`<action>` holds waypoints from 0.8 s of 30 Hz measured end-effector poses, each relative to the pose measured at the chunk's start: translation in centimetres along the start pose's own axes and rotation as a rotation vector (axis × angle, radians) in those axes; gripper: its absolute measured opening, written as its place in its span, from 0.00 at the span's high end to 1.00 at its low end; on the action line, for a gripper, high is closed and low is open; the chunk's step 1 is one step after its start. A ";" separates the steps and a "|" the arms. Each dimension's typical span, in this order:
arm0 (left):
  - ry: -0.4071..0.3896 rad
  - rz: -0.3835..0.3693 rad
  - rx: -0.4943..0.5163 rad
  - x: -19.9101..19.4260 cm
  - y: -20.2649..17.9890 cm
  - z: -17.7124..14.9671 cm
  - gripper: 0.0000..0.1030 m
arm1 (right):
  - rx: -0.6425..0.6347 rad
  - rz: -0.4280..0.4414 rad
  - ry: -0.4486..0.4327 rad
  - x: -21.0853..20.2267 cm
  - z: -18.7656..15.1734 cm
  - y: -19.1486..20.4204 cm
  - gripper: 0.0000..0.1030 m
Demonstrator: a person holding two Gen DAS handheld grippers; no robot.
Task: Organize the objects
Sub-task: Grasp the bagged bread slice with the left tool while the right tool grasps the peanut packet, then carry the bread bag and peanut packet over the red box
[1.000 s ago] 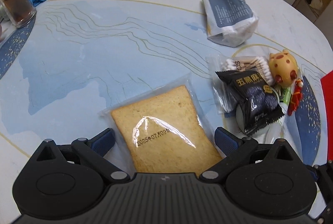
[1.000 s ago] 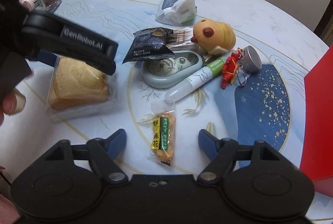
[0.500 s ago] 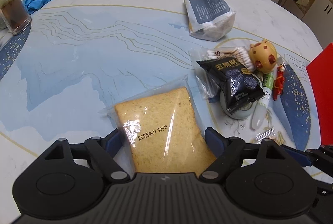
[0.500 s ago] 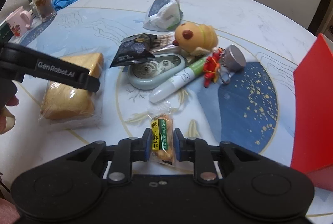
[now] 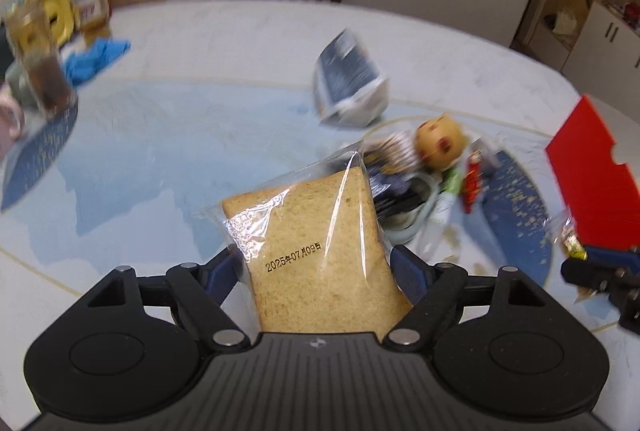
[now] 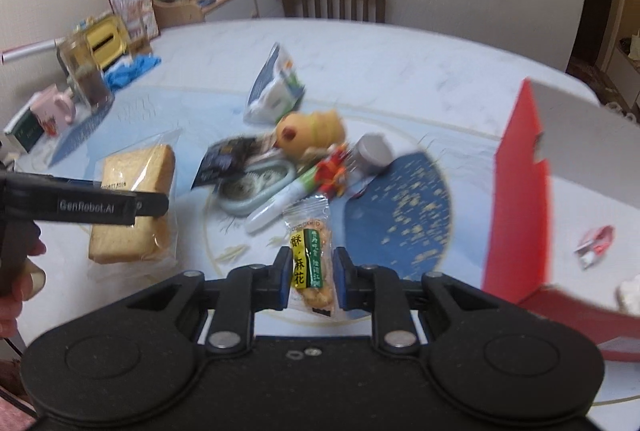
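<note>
My left gripper is shut on a bagged slice of bread and holds it lifted above the table; the bread also shows in the right wrist view, with the left gripper clamped on it. My right gripper is shut on a small yellow-green snack packet, raised off the table; it shows at the right edge of the left view. A red box stands open at the right, also seen in the left wrist view.
A pile lies mid-table: yellow toy, black snack bag, tape dispenser, white tube, red figure keychain, metal cap. A white-blue bag lies behind. Glasses, a pink mug and blue cloth sit far left.
Both grippers have lifted their loads off the table. The left closed on the bread and raised it; the right raised the snack packet. The red box is now in fuller view.
</note>
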State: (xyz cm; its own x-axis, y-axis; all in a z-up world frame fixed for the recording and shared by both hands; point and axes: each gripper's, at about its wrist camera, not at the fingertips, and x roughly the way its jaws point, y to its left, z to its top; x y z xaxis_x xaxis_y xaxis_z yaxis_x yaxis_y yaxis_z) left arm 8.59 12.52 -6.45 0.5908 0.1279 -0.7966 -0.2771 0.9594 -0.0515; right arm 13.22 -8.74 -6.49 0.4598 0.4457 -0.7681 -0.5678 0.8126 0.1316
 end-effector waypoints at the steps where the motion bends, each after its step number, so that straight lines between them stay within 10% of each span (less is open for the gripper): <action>1: -0.015 -0.007 0.009 -0.4 -0.5 0.2 0.22 | 0.004 0.000 -0.011 -0.5 0.2 -0.5 0.80; 24: -0.087 -0.309 0.381 -2.8 -23.2 5.2 0.22 | 0.166 -0.157 -0.157 -8.6 -0.8 -17.0 0.80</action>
State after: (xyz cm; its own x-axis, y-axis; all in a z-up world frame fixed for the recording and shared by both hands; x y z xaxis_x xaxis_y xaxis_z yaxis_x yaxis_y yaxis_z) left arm 17.31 -8.82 0.11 0.6674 -0.1720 -0.7246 0.2080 0.9773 -0.0403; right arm 18.35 -26.74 -2.64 0.6410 0.3520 -0.6821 -0.3677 0.9208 0.1297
